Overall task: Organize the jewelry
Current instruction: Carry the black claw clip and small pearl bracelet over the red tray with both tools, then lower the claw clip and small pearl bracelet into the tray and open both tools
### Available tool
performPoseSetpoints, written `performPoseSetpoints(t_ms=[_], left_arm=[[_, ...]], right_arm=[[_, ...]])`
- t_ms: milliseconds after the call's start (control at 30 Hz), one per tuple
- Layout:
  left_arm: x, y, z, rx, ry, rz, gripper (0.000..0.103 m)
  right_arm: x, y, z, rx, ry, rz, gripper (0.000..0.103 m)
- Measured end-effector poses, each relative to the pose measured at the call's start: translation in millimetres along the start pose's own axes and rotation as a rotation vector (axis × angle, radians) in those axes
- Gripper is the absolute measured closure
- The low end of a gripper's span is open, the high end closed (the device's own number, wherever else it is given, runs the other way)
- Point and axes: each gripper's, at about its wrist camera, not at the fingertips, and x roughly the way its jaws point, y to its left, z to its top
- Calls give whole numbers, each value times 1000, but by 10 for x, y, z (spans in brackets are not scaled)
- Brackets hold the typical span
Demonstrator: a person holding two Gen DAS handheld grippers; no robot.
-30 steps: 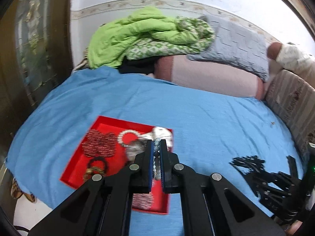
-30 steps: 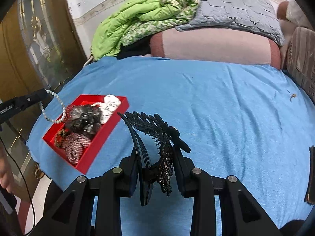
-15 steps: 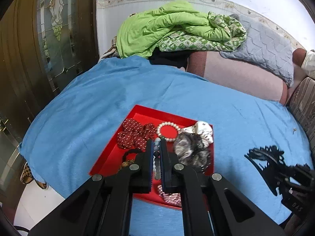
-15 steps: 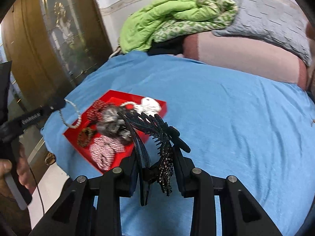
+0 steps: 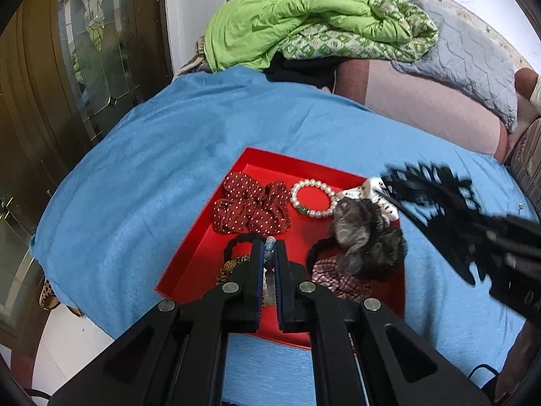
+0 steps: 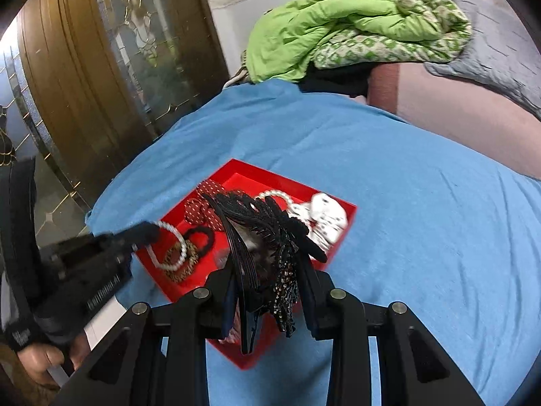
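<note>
Both grippers hover over the red tray [image 5: 203,253] to drop jewelry in: left gripper [image 5: 269,253] clamps a bead bracelet [image 6: 172,247], right gripper [image 6: 267,291] clamps black hair clips [image 6: 267,223].

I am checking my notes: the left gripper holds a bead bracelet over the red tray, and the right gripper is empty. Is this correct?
Not quite. The right gripper is shut on a black hair claw clip, as the right wrist view shows. The left gripper does hold the bead bracelet over the red tray.

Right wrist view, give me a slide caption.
Right gripper carries black claw hair clip above red rectangular tray of jewelry.
</note>
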Motion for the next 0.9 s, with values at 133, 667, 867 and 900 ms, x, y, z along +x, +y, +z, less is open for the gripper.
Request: performPoseSetpoints(t_ms=[133, 667, 867, 900], left_arm=[[139, 38, 4, -10, 33, 2, 97], [563, 206, 38, -23, 92, -2, 97], [647, 252, 40, -25, 103, -11, 97], [655, 258, 41, -26, 104, -12, 97]], right_arm=[[200, 3, 176, 11, 12, 17, 68], [1088, -31, 481, 74, 110, 64, 68], [1196, -78, 444, 93, 134, 66, 68], [1206, -76, 441, 91, 137, 65, 68]])
